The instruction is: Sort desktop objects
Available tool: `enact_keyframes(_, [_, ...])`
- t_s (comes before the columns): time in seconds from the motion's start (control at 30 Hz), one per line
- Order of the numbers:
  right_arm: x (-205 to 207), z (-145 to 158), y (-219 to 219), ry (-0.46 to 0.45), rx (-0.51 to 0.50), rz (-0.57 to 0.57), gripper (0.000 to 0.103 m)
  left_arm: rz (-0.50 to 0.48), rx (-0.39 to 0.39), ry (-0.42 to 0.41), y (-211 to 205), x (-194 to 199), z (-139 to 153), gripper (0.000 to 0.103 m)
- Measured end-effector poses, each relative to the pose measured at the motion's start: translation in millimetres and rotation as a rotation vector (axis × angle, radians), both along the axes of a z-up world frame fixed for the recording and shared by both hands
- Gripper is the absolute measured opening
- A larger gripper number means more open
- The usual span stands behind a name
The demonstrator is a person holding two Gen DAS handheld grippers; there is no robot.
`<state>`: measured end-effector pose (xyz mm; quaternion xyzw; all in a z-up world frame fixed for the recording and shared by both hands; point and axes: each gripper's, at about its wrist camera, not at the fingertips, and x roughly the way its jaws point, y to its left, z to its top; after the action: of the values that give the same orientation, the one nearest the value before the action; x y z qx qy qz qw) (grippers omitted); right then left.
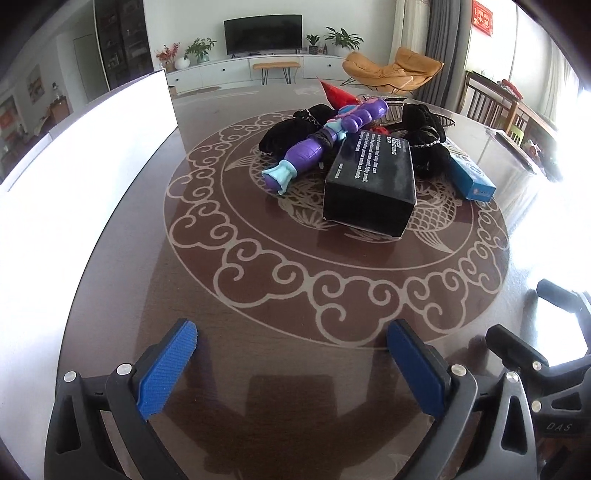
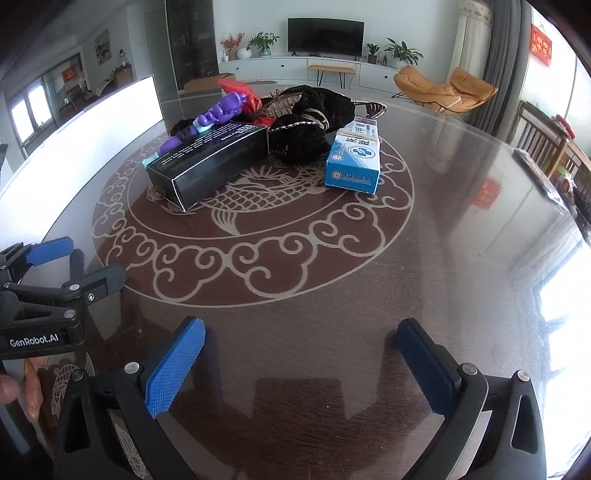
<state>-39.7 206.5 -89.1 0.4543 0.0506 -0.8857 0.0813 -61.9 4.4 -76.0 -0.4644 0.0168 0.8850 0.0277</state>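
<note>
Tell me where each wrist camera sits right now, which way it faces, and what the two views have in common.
Left wrist: sits on the left gripper, angled down across the table at the pile: black box, purple toy; own open fingers show, right gripper at its right edge.
Right wrist: sits on the right gripper, same downward slant; own open fingers, left gripper and a hand at left.
Shared: black box, purple toy, blue box, white board, television.

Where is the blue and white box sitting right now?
The blue and white box lies on the table's fish pattern at the pile's right edge in both wrist views, beside the black fabric bundle.
</note>
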Motion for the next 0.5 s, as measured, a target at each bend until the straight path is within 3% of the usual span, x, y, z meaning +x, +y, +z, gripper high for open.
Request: enact_keyframes(0.5, [0.2,0.1,-0.4,0.000,0.000,0.000,0.103,0.015,0.003,0.020,-3.5,-5.2,0.3,0.103])
